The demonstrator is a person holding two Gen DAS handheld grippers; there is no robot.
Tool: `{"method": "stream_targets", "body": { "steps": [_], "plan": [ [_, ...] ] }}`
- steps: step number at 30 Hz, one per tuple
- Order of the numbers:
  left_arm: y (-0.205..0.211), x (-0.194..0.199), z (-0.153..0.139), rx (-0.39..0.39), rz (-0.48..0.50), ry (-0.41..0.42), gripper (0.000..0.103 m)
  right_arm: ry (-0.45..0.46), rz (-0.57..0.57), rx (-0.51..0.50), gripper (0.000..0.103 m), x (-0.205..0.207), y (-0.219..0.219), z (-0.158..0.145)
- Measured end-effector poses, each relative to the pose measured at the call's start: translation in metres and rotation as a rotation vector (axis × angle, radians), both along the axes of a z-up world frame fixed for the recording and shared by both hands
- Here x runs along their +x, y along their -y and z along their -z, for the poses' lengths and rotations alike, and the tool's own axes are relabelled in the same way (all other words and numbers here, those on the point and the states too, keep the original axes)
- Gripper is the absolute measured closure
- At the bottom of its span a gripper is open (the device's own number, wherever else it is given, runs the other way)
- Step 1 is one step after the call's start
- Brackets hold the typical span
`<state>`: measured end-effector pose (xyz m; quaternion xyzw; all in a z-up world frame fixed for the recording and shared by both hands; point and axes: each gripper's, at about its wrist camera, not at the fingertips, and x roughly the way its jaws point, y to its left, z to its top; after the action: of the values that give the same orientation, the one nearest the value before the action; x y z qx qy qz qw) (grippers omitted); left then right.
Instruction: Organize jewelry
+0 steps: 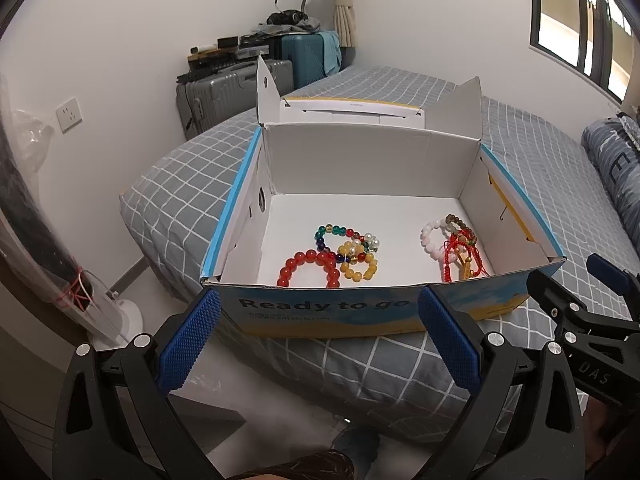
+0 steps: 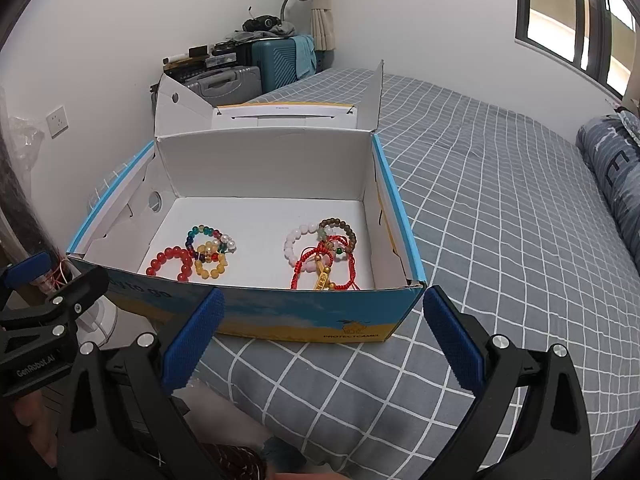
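Observation:
An open cardboard box point(image 1: 360, 316) point(image 2: 280, 316) stands on the bed, lid flipped back. Inside on the left lie a red bead bracelet point(image 1: 310, 268) point(image 2: 170, 264), a yellow bead bracelet point(image 1: 358, 266) point(image 2: 210, 264) and a multicoloured one point(image 1: 340, 234) point(image 2: 206, 236). On the right lie a white-pink bead bracelet point(image 1: 430, 238) point(image 2: 298, 242), a brown bead bracelet point(image 2: 340, 228) and red cord bracelets with a gold charm point(image 1: 464, 262) point(image 2: 324, 272). My left gripper point(image 1: 318, 344) is open and empty just before the box's front wall. My right gripper point(image 2: 324, 344) is open and empty there too.
The bed has a grey checked cover point(image 2: 500, 208). A rolled blue quilt point(image 2: 616, 176) lies at the far right. Suitcases point(image 1: 236, 88) stand by the far wall. A wrapped fan point(image 1: 60, 264) stands on the floor at the left. The right gripper shows in the left wrist view point(image 1: 580, 316).

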<state>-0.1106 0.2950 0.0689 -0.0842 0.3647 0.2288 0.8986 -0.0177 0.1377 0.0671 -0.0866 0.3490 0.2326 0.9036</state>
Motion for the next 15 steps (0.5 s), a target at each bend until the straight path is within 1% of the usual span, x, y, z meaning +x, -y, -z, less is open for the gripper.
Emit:
{"method": "stream_targets", "body": {
  "steps": [15],
  "plan": [
    [0.0027, 0.0026, 0.0015, -0.013, 0.024, -0.006, 0.006, 0.0, -0.001, 0.001, 0.008, 0.0002, -0.0001, 0.0008]
  ]
}}
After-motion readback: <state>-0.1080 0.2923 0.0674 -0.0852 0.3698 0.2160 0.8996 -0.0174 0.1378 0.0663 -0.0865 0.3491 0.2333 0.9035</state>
